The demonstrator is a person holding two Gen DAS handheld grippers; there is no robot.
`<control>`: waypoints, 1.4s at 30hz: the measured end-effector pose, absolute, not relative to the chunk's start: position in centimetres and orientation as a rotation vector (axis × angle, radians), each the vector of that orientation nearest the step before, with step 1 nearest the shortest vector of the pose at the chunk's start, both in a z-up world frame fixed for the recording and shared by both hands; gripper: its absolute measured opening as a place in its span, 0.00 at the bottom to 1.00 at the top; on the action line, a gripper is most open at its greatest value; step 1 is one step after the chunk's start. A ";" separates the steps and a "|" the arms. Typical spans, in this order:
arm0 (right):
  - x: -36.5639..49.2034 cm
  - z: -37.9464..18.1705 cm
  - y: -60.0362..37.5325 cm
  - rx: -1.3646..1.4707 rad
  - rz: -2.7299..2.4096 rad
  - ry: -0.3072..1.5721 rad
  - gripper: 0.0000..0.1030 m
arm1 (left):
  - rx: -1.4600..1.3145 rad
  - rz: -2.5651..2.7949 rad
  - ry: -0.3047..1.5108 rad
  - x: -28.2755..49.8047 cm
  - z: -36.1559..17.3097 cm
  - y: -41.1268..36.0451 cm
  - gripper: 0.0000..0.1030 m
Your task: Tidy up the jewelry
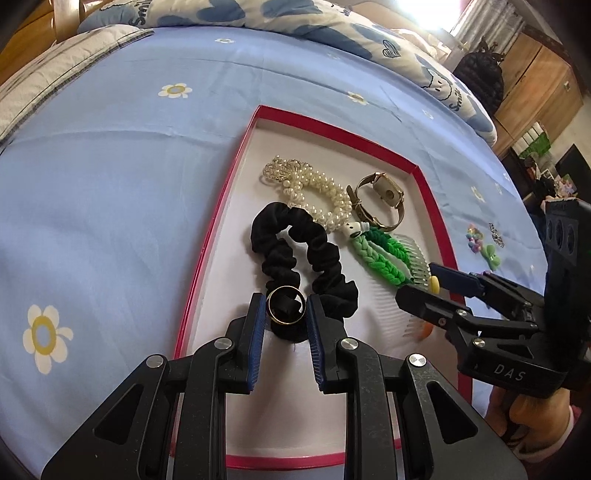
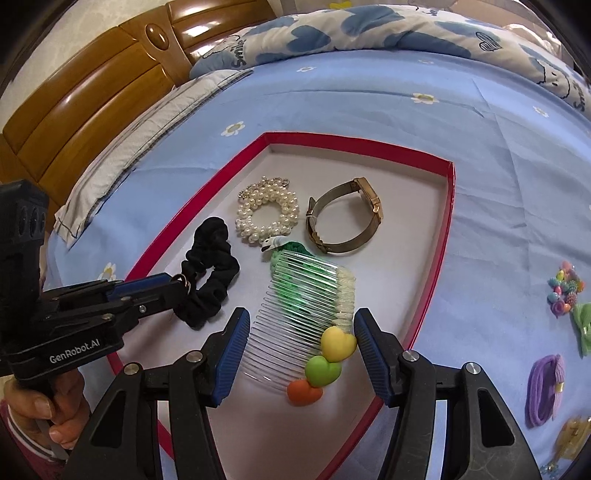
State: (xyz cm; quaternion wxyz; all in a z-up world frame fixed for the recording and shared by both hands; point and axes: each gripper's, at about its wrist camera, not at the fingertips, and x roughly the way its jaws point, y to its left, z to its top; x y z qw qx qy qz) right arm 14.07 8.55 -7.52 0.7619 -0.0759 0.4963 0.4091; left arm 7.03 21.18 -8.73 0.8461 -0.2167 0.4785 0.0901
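Note:
A red-rimmed tray (image 1: pixel 207 236) (image 2: pixel 448 206) lies on the blue bed sheet. It holds a black scrunchie (image 1: pixel 295 254) (image 2: pixel 212 258), a pearl bracelet (image 1: pixel 314 192) (image 2: pixel 267 212), a gold watch (image 1: pixel 380 199) (image 2: pixel 343 218), a green braided band (image 1: pixel 384 254) and a clear comb with heart charms (image 2: pixel 295 317). My left gripper (image 1: pixel 286 312) (image 2: pixel 177 286) is shut on a gold ring (image 1: pixel 286 304) just above the scrunchie. My right gripper (image 2: pixel 299 356) (image 1: pixel 424 288) is open, its fingers on either side of the comb inside the tray.
To the right of the tray on the sheet lie a bead cluster (image 2: pixel 565 288), a green clip (image 2: pixel 583 325), a purple hair tie (image 2: pixel 546 387) and a gold piece (image 2: pixel 572 435). Pillows (image 2: pixel 332 33) and a wooden headboard (image 2: pixel 92 85) are behind.

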 end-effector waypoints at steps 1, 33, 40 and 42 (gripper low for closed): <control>14.1 -7.5 8.5 -0.168 0.892 1.078 0.58 | -0.456 0.189 1.011 7.0 -8.7 21.1 0.20; 13.9 -7.1 8.5 -0.203 0.917 1.078 0.59 | -0.461 0.219 1.033 6.7 -8.7 21.3 0.33; 13.6 -6.3 8.2 -0.200 0.924 1.065 0.60 | -0.470 0.221 1.012 6.1 -7.6 21.4 0.35; 13.4 -5.8 7.8 -0.190 0.928 1.056 0.61 | -0.471 0.221 1.005 5.9 -7.2 21.3 0.36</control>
